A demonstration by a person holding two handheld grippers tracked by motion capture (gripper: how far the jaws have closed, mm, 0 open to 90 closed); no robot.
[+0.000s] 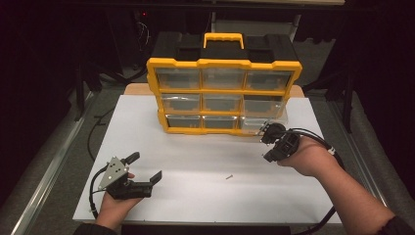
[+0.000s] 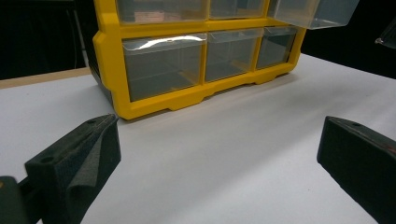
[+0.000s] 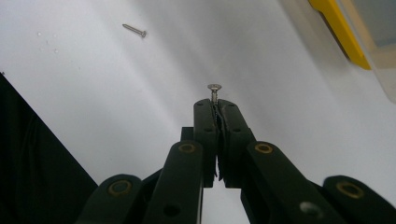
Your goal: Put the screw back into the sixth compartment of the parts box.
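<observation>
Screw (image 3: 214, 91), frame centre in the right gripper view, pinched head-out by the right gripper (image 3: 216, 106) beside the pulled-out drawer (image 1: 263, 123), lower right of the yellow organizer (image 1: 223, 63). Grip is at the very tips: a jolt could tip it out, joining the loose screw (image 1: 228, 177) on the table (image 1: 205, 196). Left gripper (image 1: 145, 168), lower left, gapes idle.

a workshop or lab: yellow parts organiser (image 1: 224, 95) on white table (image 1: 195, 166), dark curtained surroundings.

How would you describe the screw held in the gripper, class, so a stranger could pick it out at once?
Start at the yellow drawer organizer on the white table. By its lower right corner is the right gripper, jaws shut on a small screw, head poking out. The other screw lies loose on the table.
</observation>
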